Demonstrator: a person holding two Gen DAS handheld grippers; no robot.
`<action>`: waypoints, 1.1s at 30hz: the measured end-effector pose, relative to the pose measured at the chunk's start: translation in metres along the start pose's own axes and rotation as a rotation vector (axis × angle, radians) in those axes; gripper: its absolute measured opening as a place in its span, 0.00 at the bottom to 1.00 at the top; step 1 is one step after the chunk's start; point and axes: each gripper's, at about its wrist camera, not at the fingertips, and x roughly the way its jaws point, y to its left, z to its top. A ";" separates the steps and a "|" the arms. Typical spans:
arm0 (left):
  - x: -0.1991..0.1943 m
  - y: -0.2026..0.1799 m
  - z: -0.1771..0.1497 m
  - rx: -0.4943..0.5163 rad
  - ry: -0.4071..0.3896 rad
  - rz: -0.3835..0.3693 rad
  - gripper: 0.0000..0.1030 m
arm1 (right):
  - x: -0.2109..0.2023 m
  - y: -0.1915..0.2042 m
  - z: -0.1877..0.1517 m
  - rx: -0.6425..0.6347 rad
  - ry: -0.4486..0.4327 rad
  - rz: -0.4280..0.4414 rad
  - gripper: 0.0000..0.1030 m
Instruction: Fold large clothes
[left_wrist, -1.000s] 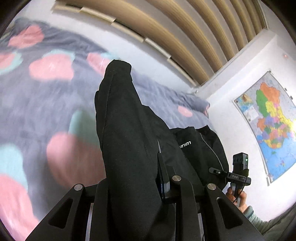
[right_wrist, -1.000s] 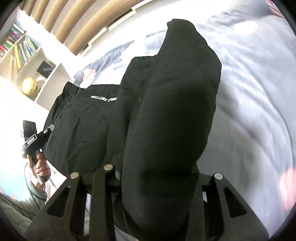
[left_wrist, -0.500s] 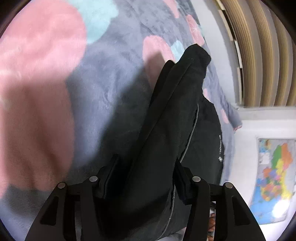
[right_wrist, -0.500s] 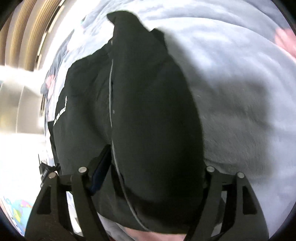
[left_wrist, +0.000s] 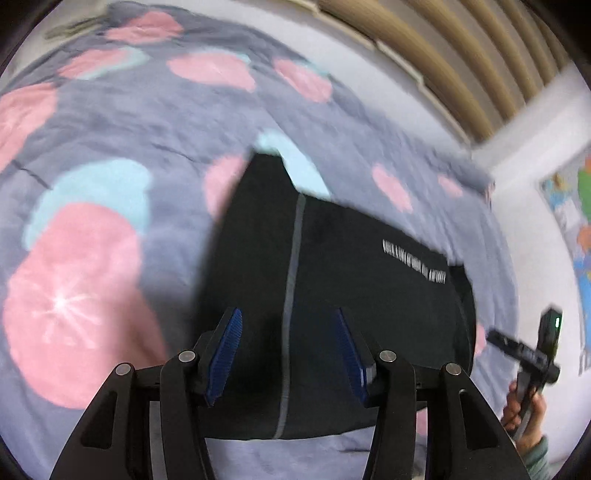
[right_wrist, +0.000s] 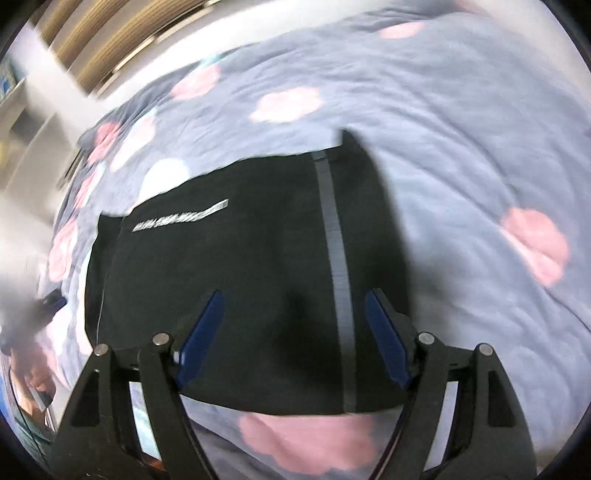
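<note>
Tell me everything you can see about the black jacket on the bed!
The black jacket lies flat and folded on the grey blanket with pink and blue flowers. Its cloth looks smooth and dark. A grey stripe runs down it, and a blurry line of white letters crosses it. The left gripper and right gripper, jaws just opened, hover over its near edge without pinching it.

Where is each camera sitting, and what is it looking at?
Left wrist: on the left gripper, facing down at the black garment on the flowered blanket; open blue pads show, plus the other hand with the right gripper.
Right wrist: on the right gripper, facing down at the garment and blanket; open pads show.
Both share the garment's grey stripe and white lettering.
</note>
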 end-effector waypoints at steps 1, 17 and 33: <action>0.017 -0.006 -0.004 0.028 0.036 0.027 0.52 | 0.015 0.006 0.000 -0.008 0.021 -0.032 0.74; 0.084 0.000 -0.022 0.118 0.082 0.156 0.53 | 0.086 0.007 -0.020 0.011 0.030 -0.148 0.84; -0.039 -0.131 0.015 0.267 -0.113 0.344 0.53 | -0.010 0.026 0.000 0.099 0.059 -0.134 0.86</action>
